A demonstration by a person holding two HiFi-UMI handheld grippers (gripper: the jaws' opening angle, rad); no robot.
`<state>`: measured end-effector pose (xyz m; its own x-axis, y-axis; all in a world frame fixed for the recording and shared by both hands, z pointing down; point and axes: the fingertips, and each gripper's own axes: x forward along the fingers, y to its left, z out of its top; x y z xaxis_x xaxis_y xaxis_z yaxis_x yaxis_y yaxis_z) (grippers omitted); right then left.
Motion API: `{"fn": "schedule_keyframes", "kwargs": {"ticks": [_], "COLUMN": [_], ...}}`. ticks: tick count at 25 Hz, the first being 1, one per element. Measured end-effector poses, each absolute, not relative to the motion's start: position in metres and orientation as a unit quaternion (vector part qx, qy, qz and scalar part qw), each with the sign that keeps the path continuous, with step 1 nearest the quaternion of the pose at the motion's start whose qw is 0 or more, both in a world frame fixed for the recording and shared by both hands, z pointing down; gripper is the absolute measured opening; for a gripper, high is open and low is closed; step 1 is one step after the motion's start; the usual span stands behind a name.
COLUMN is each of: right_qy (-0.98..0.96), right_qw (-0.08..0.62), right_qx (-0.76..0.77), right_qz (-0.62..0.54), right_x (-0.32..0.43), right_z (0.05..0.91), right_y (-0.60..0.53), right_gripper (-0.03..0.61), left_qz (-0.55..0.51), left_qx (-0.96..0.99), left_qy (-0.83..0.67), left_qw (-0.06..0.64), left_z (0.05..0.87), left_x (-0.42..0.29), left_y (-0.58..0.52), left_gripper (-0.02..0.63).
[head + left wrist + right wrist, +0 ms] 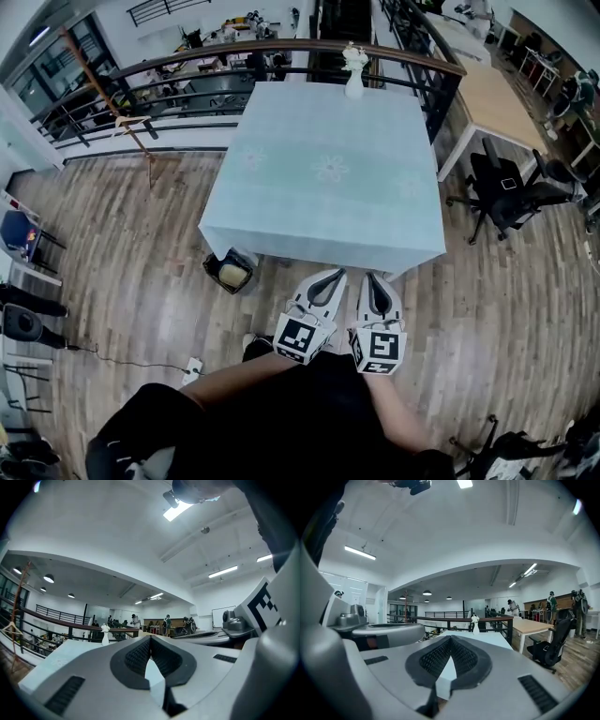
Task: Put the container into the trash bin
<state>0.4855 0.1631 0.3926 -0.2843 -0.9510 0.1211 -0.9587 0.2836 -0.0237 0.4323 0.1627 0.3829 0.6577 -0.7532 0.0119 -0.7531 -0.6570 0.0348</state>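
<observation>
Container (pixel 232 273) looks to sit already in the trash bin (pixel 211 265) by the desk (pixel 328 187); likely light and thin, so pinch its rim. Your left hand-held gripper (pixel 336 275) and right hand-held gripper (pixel 373 277) are pressed together, empty.

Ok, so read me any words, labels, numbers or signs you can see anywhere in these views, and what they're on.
No readable text in any view.
Black-and-white square markers on the cubes of the left gripper and the right gripper: coded patterns, not letters or numbers.
White board on the far wall: too small to read.
Black trash bin on the wooden floor: no label shows.
</observation>
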Motion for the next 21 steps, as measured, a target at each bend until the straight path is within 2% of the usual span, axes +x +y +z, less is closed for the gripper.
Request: {"fn": "schedule_keyframes", "kwargs": {"ticks": [12,21], "right_qy": [-0.802,-0.79], "right_qw": [0.048,0.055], "right_qx": [0.595,0.61], "right_qz": [0.025,0.036], "right_x": [0.464,0.431], "right_z": [0.385,0.386], "right_y": [0.169,0.17], "right_gripper": [0.032,0.032], "left_qz": [-0.007,-0.028], "left_qx": [0.915,0.918], "left_qy": [-0.404,-0.394], "left_qw": [0.002,0.03], "left_z": [0.379,0.377], "left_x": [0.416,0.375], "left_y": [0.171,0.167], "left_gripper": [0.014,0.014]}}
